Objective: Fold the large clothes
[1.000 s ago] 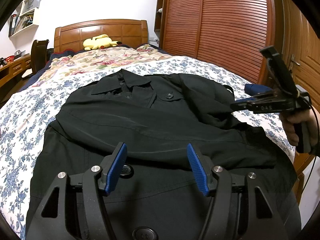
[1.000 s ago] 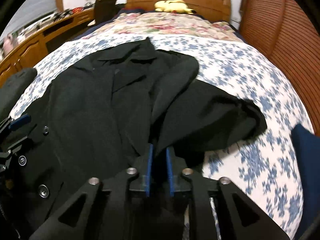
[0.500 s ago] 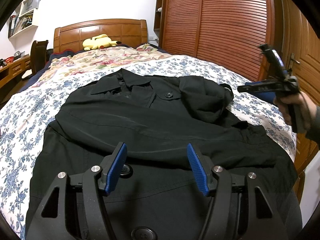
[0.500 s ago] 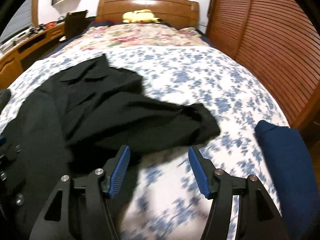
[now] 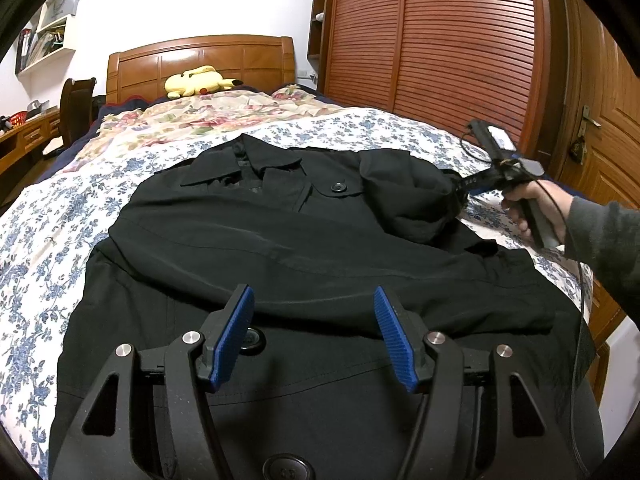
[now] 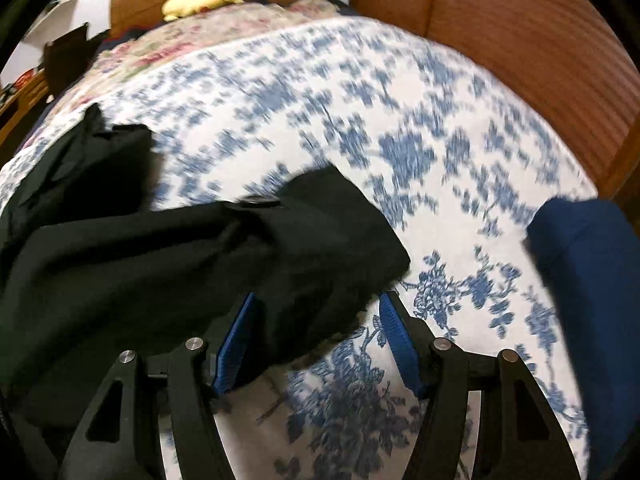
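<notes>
A large black coat lies spread on the bed, collar toward the headboard. One sleeve lies folded across its front. My left gripper is open and empty, low over the coat's lower front near a button. My right gripper is open, and the bunched end of the other sleeve lies between its fingers. In the left wrist view the right gripper sits at the coat's right shoulder, against the bunched sleeve.
The bed has a blue floral sheet and a flowered quilt by the wooden headboard, with a yellow plush toy. A slatted wooden wardrobe stands right. A dark blue folded cloth lies at the bed's right edge.
My right gripper opened and let go of the sleeve, swung right, then came back to the sleeve's bunched end. The sleeve now lies heaped at the shoulder. My left gripper has not moved.
</notes>
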Demonstrator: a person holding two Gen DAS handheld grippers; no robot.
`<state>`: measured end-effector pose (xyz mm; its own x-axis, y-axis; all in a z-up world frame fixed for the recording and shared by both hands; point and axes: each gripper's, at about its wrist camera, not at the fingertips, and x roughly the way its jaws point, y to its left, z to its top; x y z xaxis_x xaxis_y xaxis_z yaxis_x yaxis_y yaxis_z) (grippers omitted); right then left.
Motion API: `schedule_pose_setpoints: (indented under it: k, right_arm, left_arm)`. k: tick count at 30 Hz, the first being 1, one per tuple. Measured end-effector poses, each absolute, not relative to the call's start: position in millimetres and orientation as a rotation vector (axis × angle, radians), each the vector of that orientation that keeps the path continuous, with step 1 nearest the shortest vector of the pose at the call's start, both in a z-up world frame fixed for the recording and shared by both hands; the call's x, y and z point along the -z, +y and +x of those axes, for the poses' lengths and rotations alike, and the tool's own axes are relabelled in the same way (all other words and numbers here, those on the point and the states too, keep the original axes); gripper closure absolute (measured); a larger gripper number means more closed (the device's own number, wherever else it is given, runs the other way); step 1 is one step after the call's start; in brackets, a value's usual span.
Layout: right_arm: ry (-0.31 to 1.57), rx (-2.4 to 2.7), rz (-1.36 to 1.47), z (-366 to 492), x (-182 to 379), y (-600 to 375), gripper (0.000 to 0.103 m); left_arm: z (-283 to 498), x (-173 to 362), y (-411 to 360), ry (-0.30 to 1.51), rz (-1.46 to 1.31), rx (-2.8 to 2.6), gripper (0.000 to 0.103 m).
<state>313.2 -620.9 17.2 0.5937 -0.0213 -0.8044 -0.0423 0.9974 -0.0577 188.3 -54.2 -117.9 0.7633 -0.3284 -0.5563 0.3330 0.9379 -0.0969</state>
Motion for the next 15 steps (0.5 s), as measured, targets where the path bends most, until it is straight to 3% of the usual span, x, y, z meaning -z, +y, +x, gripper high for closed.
schedule_pose_setpoints:
  k: [6,7,8,11,15]
  right_arm:
    - [0.929,-0.025,-0.06,324,-11,-623,0.037]
    - [0.927,-0.037,-0.067,324,-10,-625,0.042]
    - [0.926,-0.069,-0.071,323,-10,-623,0.059]
    - [0.911,-0.102,-0.136,314,-16,-617,0.084]
    - [0.831,-0.111,-0.158,292,-39,-613,0.094]
  left_arm:
    - [189,119,-55,0.607,0.011,0.364,0.039]
    - [190,119,-55,0.608,0.012,0.363,0.039]
    - [190,119,-55,0.609,0.014,0.363,0.039]
    - [189,118,-55,0.608,0.019,0.358,0.039]
    - [187,117,-55,0.606,0.022,0.346,0.039]
